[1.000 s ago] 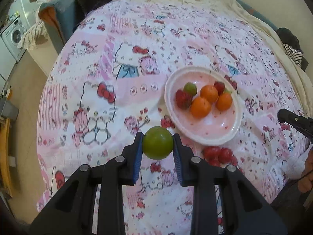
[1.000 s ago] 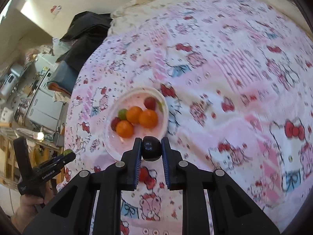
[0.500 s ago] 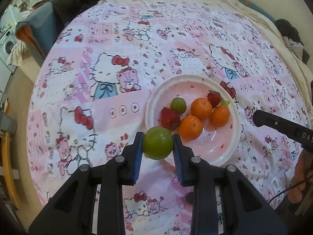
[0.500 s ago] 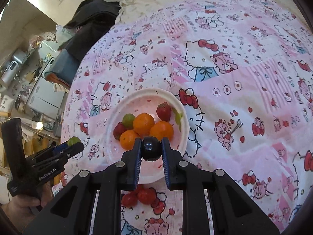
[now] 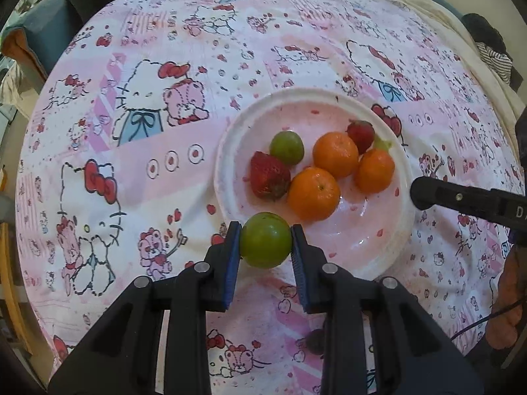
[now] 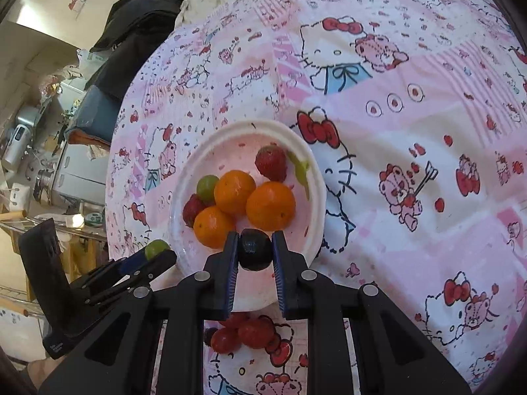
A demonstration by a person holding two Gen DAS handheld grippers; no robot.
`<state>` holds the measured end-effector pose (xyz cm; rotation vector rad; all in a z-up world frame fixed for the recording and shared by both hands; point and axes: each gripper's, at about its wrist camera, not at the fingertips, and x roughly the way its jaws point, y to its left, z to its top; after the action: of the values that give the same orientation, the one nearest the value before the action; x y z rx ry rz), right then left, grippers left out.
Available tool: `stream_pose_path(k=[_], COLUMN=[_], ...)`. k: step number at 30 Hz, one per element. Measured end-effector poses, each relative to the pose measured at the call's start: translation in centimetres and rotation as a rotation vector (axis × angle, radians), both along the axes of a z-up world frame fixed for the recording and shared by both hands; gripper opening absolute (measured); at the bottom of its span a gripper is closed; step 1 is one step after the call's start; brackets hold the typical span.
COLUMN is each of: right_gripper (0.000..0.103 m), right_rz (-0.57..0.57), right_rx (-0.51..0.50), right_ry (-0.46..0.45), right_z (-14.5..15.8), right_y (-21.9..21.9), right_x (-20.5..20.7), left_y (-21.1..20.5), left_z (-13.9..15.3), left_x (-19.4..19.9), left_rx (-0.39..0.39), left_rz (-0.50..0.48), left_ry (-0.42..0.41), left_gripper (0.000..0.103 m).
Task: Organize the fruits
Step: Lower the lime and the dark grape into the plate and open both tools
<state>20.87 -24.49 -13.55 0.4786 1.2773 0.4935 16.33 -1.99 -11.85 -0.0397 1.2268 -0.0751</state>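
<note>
Left gripper point(image 5: 265, 245) is clamped on a green fruit point(image 5: 265, 244), hanging right over the near rim of the white plate point(image 5: 227, 151). Right gripper point(image 6: 254, 251) is squeezing a small dark fruit point(image 6: 254, 252) over the same plate's near edge. The plate holds three oranges point(image 5: 314, 193), two strawberries point(image 5: 268, 176) and a smaller green fruit point(image 5: 287, 147) (all bunched mid-plate). A few red fruits point(image 6: 242, 332) sit on the bedspread point(image 5: 131, 171) just beside the plate.

Both views overlook plate point(image 5: 403, 177)
</note>
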Motion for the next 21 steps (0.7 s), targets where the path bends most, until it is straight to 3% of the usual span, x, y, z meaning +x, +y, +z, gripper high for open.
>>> stream_pose_path(k=[21], right_gripper=[0.024], right_rz=[-0.010], right_rx=[-0.029], right_ry=[0.060], right_z=[-1.9], right_y=[0.2], right_x=[0.3], left_y=[-2.1], left_z=[-1.4], left_x=[0.6], left_rx=[0.016], left_rz=[-0.080], left_ry=[0.024], left_gripper=[0.027])
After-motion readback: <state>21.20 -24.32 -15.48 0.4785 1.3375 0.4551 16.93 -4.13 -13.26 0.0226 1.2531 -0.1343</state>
